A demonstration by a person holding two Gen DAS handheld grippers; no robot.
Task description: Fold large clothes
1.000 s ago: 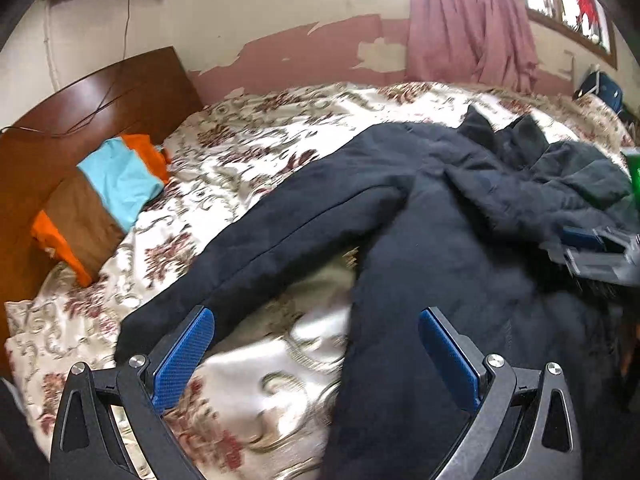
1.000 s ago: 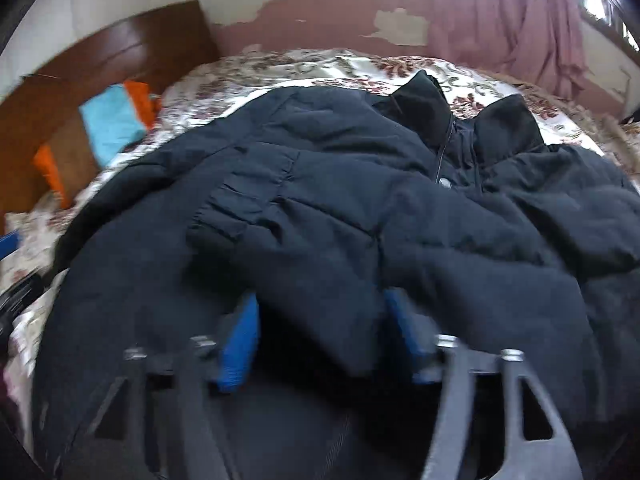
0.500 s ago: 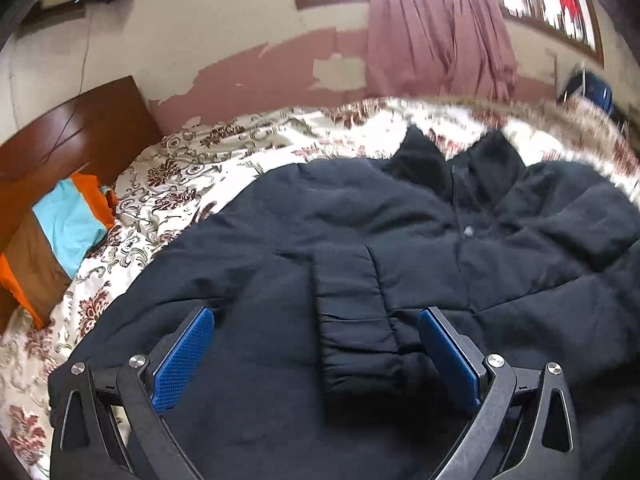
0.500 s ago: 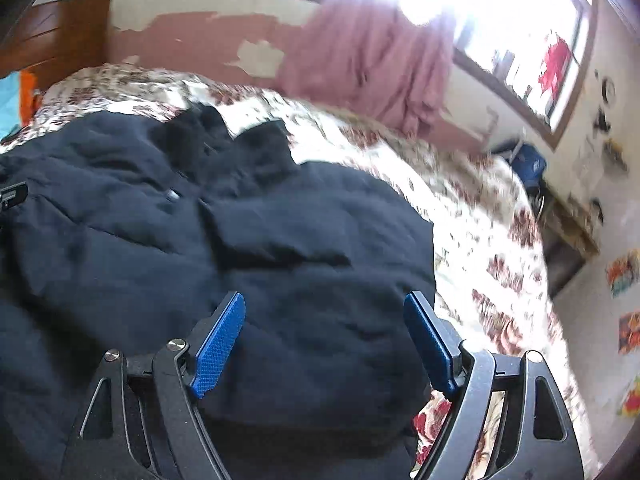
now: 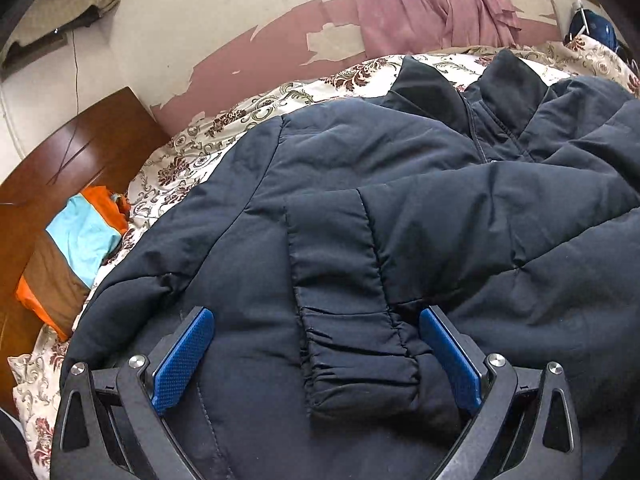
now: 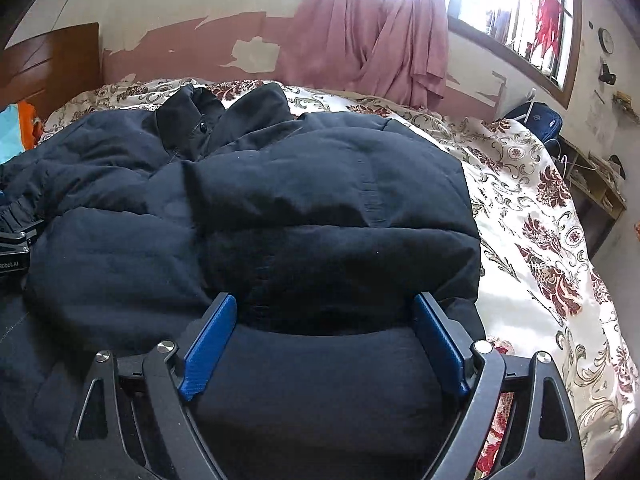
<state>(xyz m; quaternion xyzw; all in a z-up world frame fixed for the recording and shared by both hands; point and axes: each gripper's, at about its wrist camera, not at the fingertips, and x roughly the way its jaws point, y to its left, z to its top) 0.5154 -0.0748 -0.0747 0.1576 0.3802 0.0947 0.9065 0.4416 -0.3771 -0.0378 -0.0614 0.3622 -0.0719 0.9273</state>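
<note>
Two grippers hang over a dark jacket (image 5: 400,184) spread on the flowered bedspread (image 6: 532,216). At the bottom of the left view, the left gripper (image 5: 316,354) stands wide apart, a gathered sleeve cuff (image 5: 352,344) lying loose between its blue pads. At the bottom of the right view, the right gripper (image 6: 322,344) has just been opening; the jacket's folded bulk lies between its spread jaws, unpinched. Folded orange and blue cloth (image 5: 76,248) lies at the left by the wooden headboard (image 5: 60,160).
</note>
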